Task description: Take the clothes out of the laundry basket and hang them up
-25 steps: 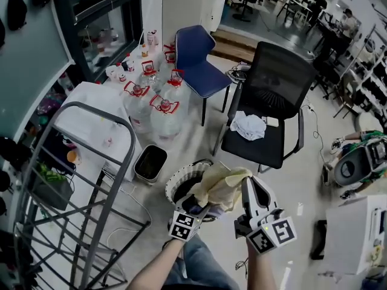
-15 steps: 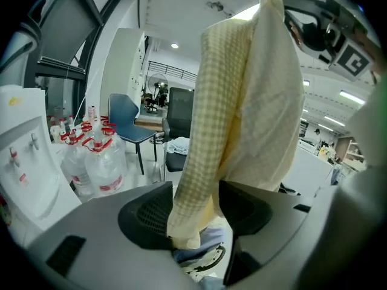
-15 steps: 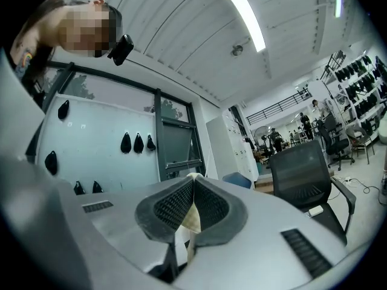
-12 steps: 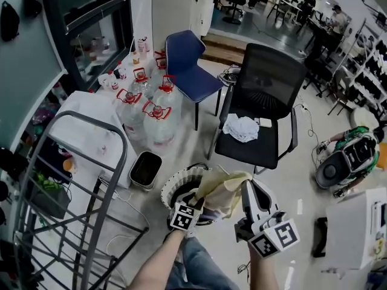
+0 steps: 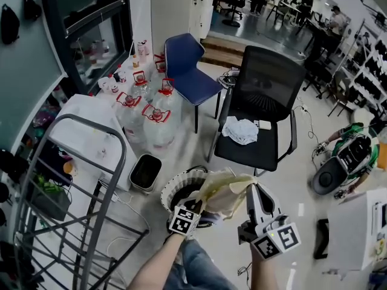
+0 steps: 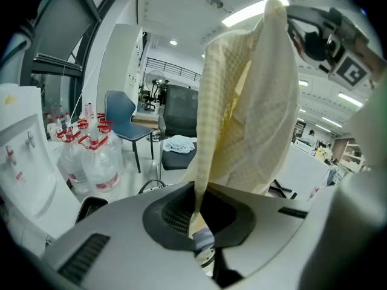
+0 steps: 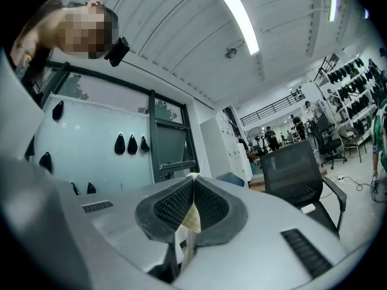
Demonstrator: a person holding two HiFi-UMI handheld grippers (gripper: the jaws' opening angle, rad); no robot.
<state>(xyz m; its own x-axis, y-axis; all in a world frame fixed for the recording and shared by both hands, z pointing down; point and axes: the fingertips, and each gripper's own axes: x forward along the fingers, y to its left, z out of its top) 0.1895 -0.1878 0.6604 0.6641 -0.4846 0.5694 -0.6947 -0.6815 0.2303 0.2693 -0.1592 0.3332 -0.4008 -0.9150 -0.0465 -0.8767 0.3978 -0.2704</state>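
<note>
"Head view first: where is the garment?" asks one observer.

"The pale yellow checked cloth (image 5: 225,191) is held up between the two grippers," the other answers. "It is above the right side of the round white perforated laundry basket (image 5: 169,192). The basket stands on the floor, near the person."

"What does the left gripper (image 5: 198,208) have?"

"It has the cloth's lower left part. In the left gripper view its jaws have just been closing. They are now pressed together on a fold of the fabric. From there the cloth rises to the right gripper (image 5: 254,192), seen at the top right of that view."

"And the right one?"

"Its own view shows the dark ribbed pads (image 7: 211,207) closed tight, with a thin sliver of yellow fabric pinched between them. It grips the cloth's upper right edge."

"What stands around them?"

"Farther off there is a black mesh office chair (image 5: 269,95) with a crumpled white cloth (image 5: 240,130) on its seat. A blue chair (image 5: 184,65) is to its left. Beside that stand clear water jugs with red handles (image 5: 158,125). A small black bin (image 5: 145,173) sits just left of the basket, and a grey metal tube rack (image 5: 118,156) fills the near left."
</note>
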